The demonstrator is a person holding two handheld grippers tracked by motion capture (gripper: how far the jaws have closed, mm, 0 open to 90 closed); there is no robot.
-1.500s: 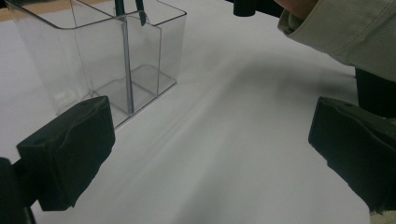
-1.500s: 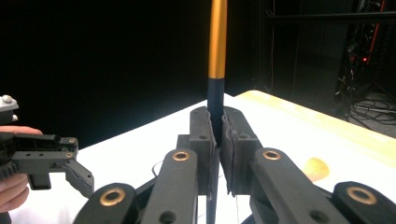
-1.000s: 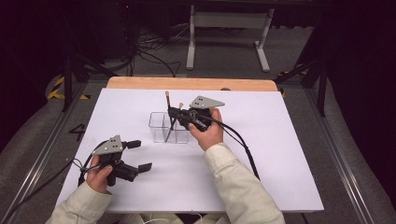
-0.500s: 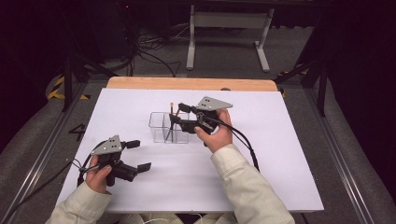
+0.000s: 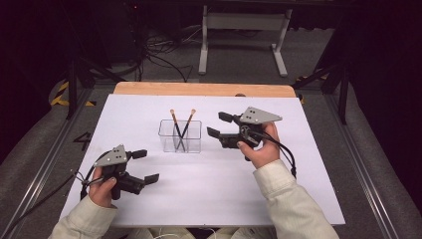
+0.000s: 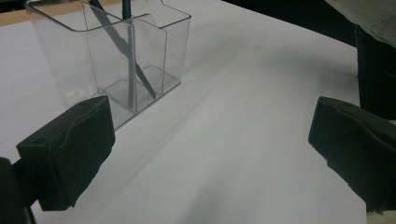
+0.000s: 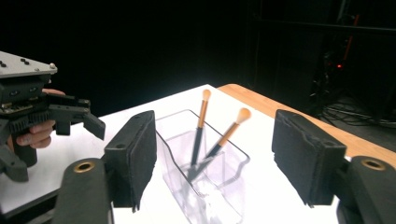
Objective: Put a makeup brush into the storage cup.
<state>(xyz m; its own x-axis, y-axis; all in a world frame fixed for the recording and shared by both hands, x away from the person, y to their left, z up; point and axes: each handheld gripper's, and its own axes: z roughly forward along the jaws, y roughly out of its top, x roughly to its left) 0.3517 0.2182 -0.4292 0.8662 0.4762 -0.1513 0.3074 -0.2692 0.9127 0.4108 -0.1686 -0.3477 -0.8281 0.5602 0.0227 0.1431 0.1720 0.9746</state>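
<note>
Two brushes (image 5: 181, 128) with dark handles and tan tips are seen standing crossed in a clear plastic holder (image 5: 180, 141), which sits on the white table (image 5: 239, 189) just ahead of the right gripper (image 5: 217, 125) and further ahead and to the inner side of the left gripper (image 5: 146, 166). In the right gripper view the brushes (image 7: 210, 135) lean apart, tips uppermost, above the holder's (image 7: 205, 186) rim.

The brushes are judged light, stiff and slim, and a little slippery along the lacquered handle; a hold would best be taken on the bare handle above the rim, below the soft tip, which could be crushed by the pads. The holder is judged light and hard-walled, easily tipped or slid if a brush is dragged sideways. A divider is seen inside the holder (image 6: 116, 60) in the left gripper view, with the handles resting beside it.

The right gripper's jaws are set wide with nothing between them, the holder framed in the gap. The left gripper's jaws are likewise spread wide and empty, low over bare table.

Around these, a wooden strip (image 5: 199, 88) runs along the far table edge, with a metal stand (image 5: 244, 30) and cables on the dark floor beyond. Between the right gripper and the brushes nothing is interposed except the holder's own near wall; the crossed handles may obstruct each other.
</note>
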